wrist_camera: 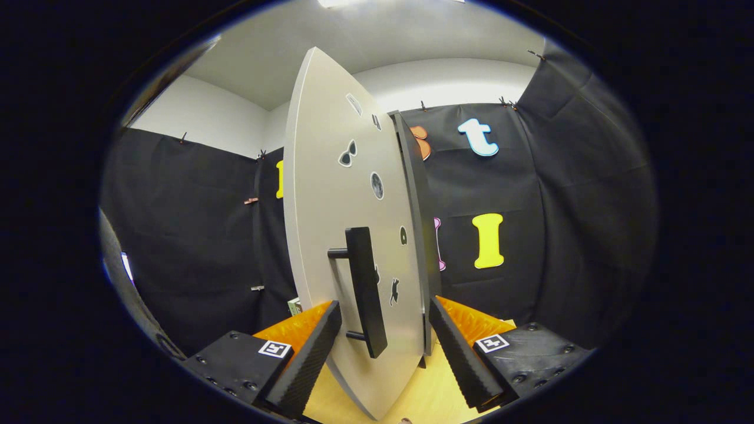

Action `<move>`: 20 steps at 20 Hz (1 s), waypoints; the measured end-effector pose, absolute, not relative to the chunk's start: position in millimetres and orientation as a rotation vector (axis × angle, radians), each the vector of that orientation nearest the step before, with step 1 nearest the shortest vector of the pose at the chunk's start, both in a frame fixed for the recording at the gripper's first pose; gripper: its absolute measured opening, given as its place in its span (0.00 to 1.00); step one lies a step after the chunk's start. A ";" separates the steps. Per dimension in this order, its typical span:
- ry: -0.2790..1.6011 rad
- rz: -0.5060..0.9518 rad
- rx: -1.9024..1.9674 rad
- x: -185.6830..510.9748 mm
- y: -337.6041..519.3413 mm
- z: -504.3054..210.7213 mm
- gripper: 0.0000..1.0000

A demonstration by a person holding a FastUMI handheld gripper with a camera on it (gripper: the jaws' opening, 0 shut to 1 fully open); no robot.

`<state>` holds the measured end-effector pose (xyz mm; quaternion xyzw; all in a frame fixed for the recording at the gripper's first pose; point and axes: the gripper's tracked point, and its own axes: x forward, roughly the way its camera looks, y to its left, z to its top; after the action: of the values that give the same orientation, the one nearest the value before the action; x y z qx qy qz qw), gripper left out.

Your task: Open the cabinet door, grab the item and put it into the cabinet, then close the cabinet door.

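Observation:
The pale cabinet door (336,194) with small stickers on it stands just ahead of me, seen almost edge-on. Its black vertical bar handle (365,288) sticks out on two short posts and hangs between my fingers. My gripper (383,353) is open, one finger on each side of the door's lower part, and neither finger (312,353) presses on the handle. A dark edge of the cabinet (419,235) runs along the door's right side. A small greenish-white box (294,306) peeks out past the door's left edge, mostly hidden.
A light wooden tabletop (427,391) lies under the door and my fingers. Black cloth walls (194,235) close the booth on the left, back and right. A grey curved object (118,271) stands at the far left.

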<state>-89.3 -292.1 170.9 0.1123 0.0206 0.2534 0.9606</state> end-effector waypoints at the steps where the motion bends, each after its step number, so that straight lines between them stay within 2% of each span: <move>1: 0.044 0.520 0.222 -91.3 -286.0 170.8 0.97; 6: 0.045 0.527 0.171 -86.1 -237.1 165.6 0.98; 15: 0.059 0.448 0.112 -72.0 -146.9 156.8 0.98; 20: -0.026 0.501 0.069 -63.6 -83.6 199.7 0.98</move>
<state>-63.6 -83.6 199.7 0.0341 -0.0131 0.2478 0.9681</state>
